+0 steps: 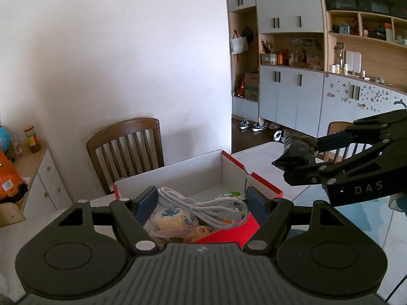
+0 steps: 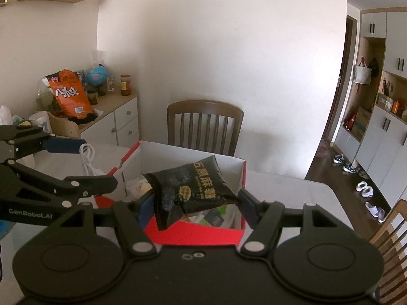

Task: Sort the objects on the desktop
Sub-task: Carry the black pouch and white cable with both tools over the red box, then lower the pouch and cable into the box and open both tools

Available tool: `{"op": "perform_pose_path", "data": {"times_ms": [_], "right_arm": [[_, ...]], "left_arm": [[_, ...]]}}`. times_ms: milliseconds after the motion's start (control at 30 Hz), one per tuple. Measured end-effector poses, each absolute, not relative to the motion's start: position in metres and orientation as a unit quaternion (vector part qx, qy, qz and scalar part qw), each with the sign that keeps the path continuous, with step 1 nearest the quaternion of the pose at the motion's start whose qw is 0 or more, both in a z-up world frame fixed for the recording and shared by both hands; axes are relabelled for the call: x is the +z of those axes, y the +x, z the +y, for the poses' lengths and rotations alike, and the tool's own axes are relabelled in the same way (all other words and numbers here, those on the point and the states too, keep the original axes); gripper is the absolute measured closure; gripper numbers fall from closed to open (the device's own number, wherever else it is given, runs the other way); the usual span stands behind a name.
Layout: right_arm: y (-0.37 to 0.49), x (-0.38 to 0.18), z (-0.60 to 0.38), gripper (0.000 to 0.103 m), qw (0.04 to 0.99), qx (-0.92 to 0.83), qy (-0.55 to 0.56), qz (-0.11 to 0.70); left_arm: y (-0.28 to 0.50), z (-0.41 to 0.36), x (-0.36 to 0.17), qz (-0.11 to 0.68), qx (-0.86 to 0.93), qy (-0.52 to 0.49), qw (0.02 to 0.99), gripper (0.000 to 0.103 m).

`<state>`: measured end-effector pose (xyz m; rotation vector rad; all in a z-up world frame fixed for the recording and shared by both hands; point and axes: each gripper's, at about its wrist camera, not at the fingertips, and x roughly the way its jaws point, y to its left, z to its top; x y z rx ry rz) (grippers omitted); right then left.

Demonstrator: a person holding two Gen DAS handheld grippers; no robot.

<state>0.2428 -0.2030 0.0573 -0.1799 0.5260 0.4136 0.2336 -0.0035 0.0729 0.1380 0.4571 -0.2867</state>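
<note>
Glossy black pouch [image 2: 193,190], crinkled, prob. foil

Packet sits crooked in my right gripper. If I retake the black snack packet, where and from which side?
Probably across the puffed middle of the black snack packet, from above, pads on opposite edges: the pillow is fullest there, while the limp corner drooping near the right gripper would likely fold.

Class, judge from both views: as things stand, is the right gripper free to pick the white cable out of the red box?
Probably not: the right gripper is shut on the black snack packet, and the left gripper holds the white cable.
</note>
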Motion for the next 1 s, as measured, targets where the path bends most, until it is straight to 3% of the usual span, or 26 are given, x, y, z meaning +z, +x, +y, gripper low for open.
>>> {"op": "perform_pose_path", "data": {"times_ms": [1000], "right_arm": [[0.354, 0.006, -0.195, 0.035, 0.912, 0.232, -0.086, 0.326]], "left_arm": [[0.351, 0.002, 0.011, 0.343, -0.099, 0.076, 0.931, 0.027]]}}
